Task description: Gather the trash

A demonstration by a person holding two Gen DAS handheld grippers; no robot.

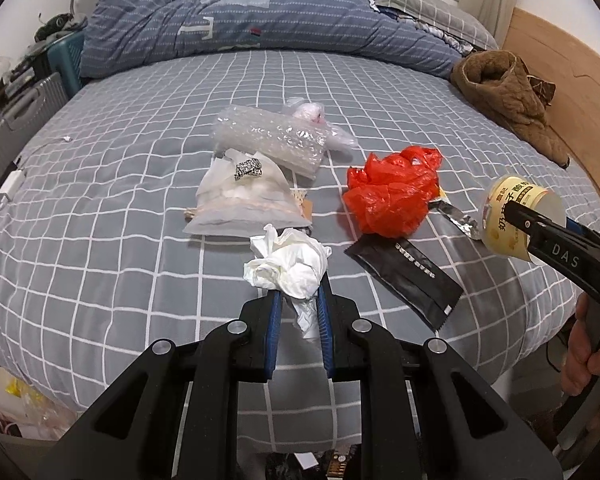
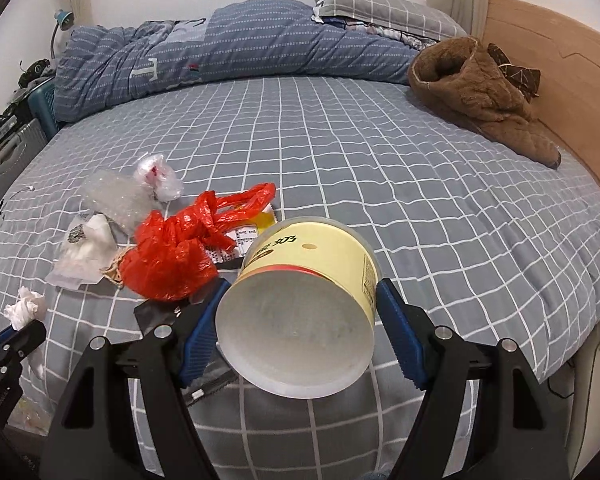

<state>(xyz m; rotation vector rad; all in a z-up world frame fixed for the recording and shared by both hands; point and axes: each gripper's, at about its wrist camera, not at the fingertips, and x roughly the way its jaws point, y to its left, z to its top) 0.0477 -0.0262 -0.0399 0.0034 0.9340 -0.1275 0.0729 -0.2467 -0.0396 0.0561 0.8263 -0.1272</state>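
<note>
Blue-padded left gripper (image 1: 300,300) was clamped narrow on a crumpled white tissue (image 1: 288,266), held just above the near edge of the grey checked bedsheet (image 1: 120,248). Right gripper (image 2: 298,320) was spread wide around a pale yellow paper cup (image 2: 312,276), pads pressing both sides, open mouth toward the camera. On the sheet between them lay a red plastic bag (image 1: 394,192) over a black foil wrapper (image 1: 408,276); farther left, a frosted zip bag (image 1: 246,204) and bubble wrap (image 1: 272,138). A brown fleece garment (image 2: 480,96) lay far right by the headboard.
</note>
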